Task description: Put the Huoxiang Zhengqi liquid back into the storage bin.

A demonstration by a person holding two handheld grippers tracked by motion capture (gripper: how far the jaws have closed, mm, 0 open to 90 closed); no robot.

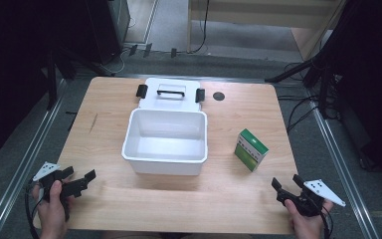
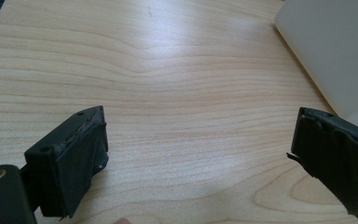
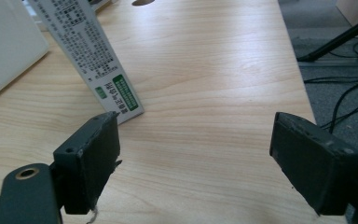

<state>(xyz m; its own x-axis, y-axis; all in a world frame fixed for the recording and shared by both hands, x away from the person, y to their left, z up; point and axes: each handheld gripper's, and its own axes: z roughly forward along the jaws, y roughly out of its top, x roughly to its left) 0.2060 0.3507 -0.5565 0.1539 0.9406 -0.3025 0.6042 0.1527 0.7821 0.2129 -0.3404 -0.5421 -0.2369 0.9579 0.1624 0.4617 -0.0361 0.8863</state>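
High view alone shows the box's lid [image 1: 171, 93] (hinged back).

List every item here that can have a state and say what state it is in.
White storage box: open, nothing inside.
Lid: swung back behind the box, handle showing.
Green and white carton: upright on the table, closed.
Left hand-held gripper: open, holding nothing.
Right hand-held gripper: open, holding nothing.

Wooden table [image 1: 104, 119] with dark round hole [image 1: 219, 96].
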